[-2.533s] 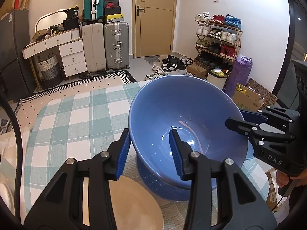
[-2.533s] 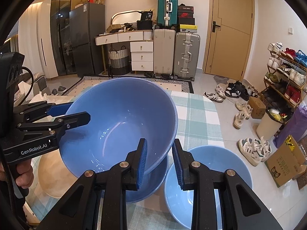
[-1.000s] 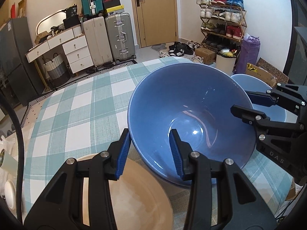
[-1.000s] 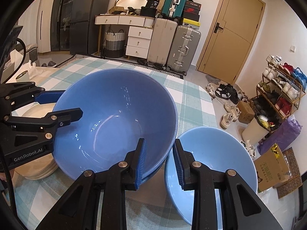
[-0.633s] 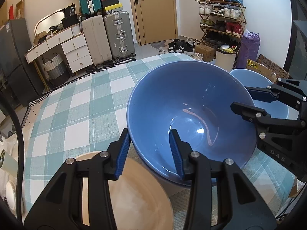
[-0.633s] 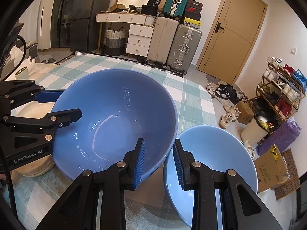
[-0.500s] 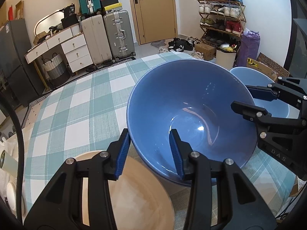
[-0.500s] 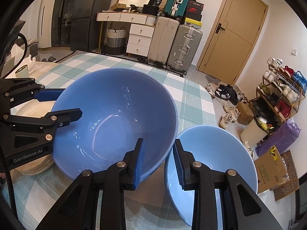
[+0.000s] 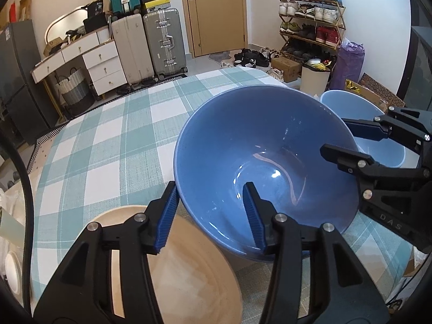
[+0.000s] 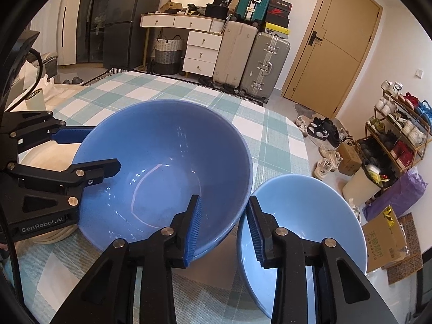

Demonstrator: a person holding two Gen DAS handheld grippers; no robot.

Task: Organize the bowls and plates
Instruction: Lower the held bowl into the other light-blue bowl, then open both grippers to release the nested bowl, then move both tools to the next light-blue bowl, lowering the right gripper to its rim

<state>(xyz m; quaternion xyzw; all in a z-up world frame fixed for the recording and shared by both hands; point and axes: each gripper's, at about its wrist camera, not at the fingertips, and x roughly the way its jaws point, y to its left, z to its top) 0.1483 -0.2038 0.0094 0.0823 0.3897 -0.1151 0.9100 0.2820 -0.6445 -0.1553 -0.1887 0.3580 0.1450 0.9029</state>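
A large dark blue bowl sits on the checked tablecloth. My left gripper straddles its near-left rim, one finger inside and one outside, jaws wider than the rim. My right gripper straddles the opposite rim the same way. A light blue bowl stands just right of it. A stack of beige plates lies at the dark bowl's left.
The table's right edge drops to a floor with shoes and boxes. A cardboard box sits below the light blue bowl. A paper cup stands at the far left of the table.
The dark blue bowl came down from a raised, tilted hold onto the table. Both grippers' jaws have widened around its rim.
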